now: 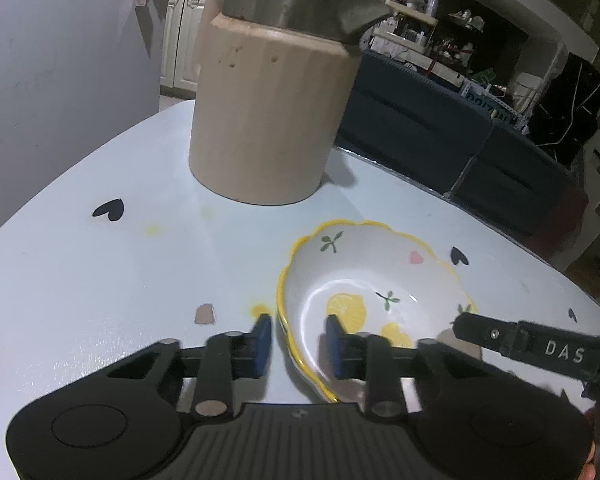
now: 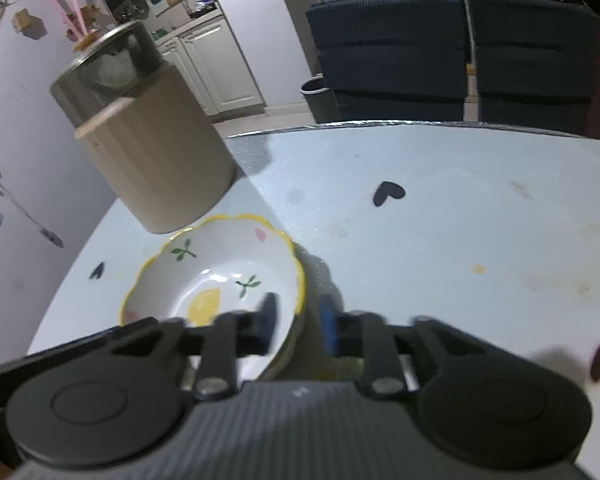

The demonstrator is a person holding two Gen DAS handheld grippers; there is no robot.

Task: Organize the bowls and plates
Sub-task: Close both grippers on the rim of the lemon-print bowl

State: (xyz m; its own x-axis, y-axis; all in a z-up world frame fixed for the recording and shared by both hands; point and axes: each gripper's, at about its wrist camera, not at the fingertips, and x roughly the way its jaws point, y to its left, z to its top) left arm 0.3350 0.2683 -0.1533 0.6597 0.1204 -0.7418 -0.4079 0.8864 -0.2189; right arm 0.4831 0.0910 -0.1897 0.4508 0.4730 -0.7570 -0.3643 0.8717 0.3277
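A white bowl (image 1: 364, 280) (image 2: 220, 272) with a yellow scalloped rim and lemon and leaf prints sits upright on the pale blue table (image 1: 100, 280) (image 2: 460, 220). My left gripper (image 1: 298, 340) is open and straddles the bowl's left rim, one blue pad outside and one inside, with gaps on both sides. My right gripper (image 2: 298, 324) is open too and straddles the opposite rim, its left finger over the bowl's inside. In the left wrist view a black finger of the right gripper (image 1: 500, 334) reaches in over the bowl's right edge.
A tall beige ribbed canister (image 1: 268, 112) (image 2: 156, 160) holding a metal pot stands just behind the bowl. Two dark blue chairs (image 1: 420, 120) (image 2: 392, 52) line the table's far edge. A grey wall is on the left. Heart stickers dot the tabletop.
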